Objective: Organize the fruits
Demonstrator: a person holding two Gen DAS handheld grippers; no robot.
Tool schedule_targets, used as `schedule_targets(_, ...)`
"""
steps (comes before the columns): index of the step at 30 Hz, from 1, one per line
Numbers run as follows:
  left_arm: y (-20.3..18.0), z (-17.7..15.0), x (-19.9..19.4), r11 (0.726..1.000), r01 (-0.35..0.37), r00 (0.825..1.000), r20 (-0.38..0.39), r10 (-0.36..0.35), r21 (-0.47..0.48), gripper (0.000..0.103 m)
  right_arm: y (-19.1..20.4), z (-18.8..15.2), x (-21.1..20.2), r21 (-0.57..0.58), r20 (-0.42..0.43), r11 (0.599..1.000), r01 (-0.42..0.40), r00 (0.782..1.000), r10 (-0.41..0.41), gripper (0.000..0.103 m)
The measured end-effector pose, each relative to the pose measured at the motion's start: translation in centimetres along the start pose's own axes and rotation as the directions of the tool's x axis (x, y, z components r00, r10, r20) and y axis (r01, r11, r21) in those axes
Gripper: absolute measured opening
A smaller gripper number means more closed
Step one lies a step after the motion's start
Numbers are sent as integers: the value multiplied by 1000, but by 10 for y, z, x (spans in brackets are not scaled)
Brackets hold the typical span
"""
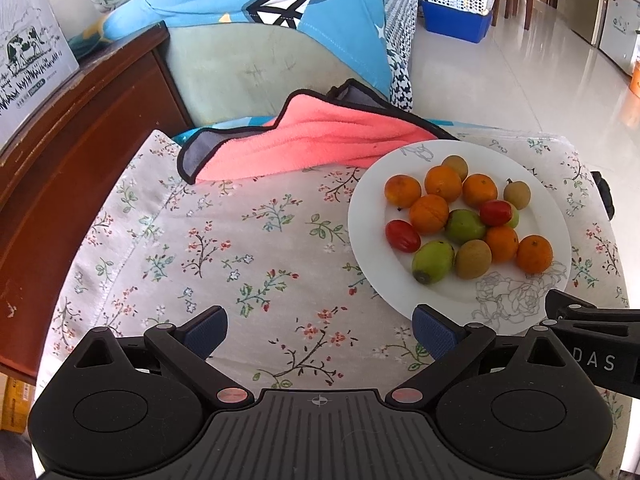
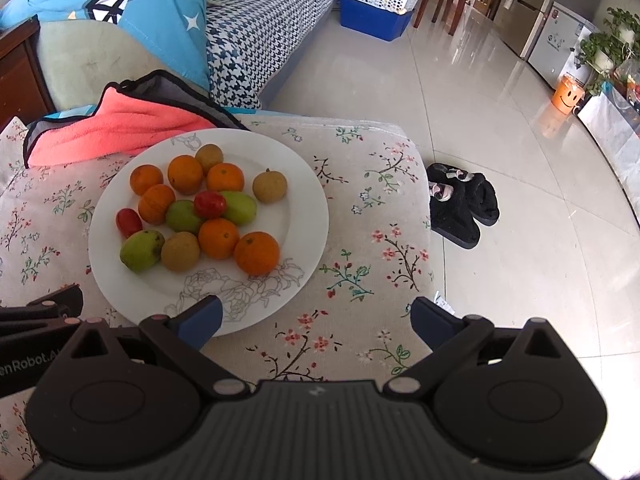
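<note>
A white plate with a grey rose print rests on the floral cloth and carries a heap of small fruits: several oranges, green jujubes, brown longans and red cherry tomatoes. My left gripper is open and empty over the cloth, left of the plate, its right finger at the plate's near rim. My right gripper is open and empty, its left finger over the plate's near rim. Neither touches a fruit.
A coral towel with dark trim lies bunched behind the plate. The floral cloth covers the surface, whose right edge drops to a tiled floor with black slippers. A wooden cabinet stands left.
</note>
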State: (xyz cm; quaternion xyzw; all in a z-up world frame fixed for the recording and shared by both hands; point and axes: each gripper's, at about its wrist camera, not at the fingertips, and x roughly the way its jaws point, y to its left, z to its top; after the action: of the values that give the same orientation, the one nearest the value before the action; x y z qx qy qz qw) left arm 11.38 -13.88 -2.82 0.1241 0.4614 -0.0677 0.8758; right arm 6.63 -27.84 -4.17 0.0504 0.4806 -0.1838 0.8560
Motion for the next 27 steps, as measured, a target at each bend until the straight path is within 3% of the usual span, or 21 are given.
schedule_targets(16,3,-6,-7,998,-48,998,36,46,50,100,13,-6,-2,-76,42,997,-2,999,5,100)
schedule_targets(27,17,-18,-15,995,-59,998,37,56,85,100,23,-15,-5,-149,67,985,-87,993,98,100)
